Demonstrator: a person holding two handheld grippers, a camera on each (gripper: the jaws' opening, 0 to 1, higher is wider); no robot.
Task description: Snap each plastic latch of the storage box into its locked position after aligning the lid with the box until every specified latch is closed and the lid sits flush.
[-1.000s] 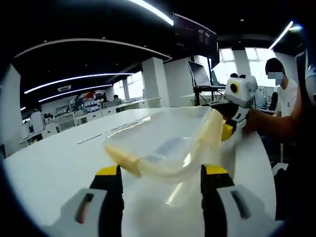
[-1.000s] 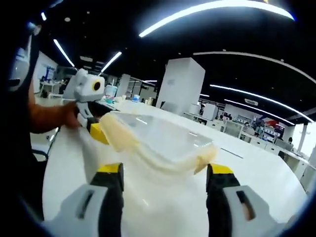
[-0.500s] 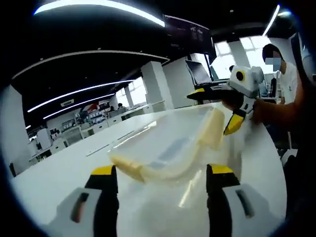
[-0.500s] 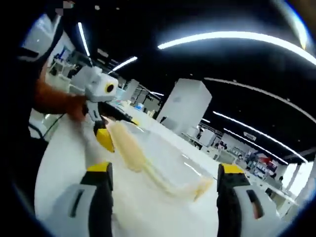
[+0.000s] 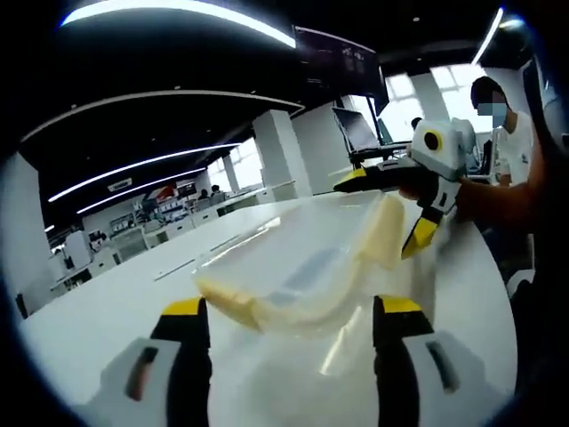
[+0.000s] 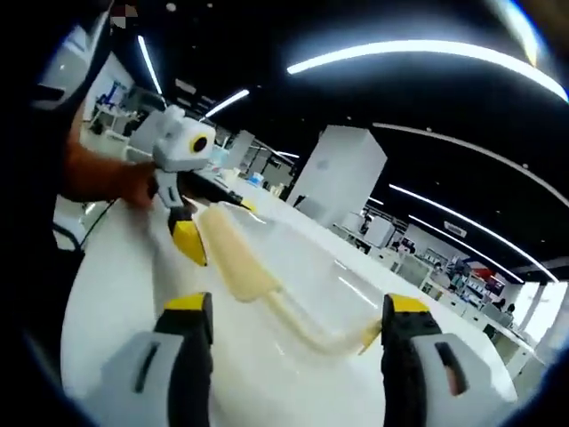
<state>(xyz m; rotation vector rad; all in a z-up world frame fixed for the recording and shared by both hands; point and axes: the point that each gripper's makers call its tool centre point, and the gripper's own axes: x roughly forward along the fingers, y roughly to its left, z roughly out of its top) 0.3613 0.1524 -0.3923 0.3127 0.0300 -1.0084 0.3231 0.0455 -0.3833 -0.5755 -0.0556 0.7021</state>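
A clear plastic storage box [image 5: 298, 262] with cream latches lies on a white table [image 5: 98, 311]. My left gripper [image 5: 291, 307] is open, its yellow-tipped jaws standing either side of the box's near end, by a cream latch [image 5: 227, 301]. At the far end my right gripper [image 5: 391, 206] is open, one jaw above and one beside the other cream latch [image 5: 384, 231]. In the right gripper view the box [image 6: 307, 267] lies ahead of my open right gripper [image 6: 296, 307]. The left gripper [image 6: 218, 227] stands spread beside a long cream latch [image 6: 236, 258].
A person in a white shirt [image 5: 514, 173] is at the table's right side, a hand [image 6: 133, 182] around a gripper body. A laptop on a stand [image 5: 360, 133] rises behind the box. Rows of office desks [image 5: 169, 209] and white pillars [image 6: 342, 173] stand further off.
Over the last second the right gripper has lifted and tilted, and both its yellow jaw tips now show spread around the far latch. The box stays in place.
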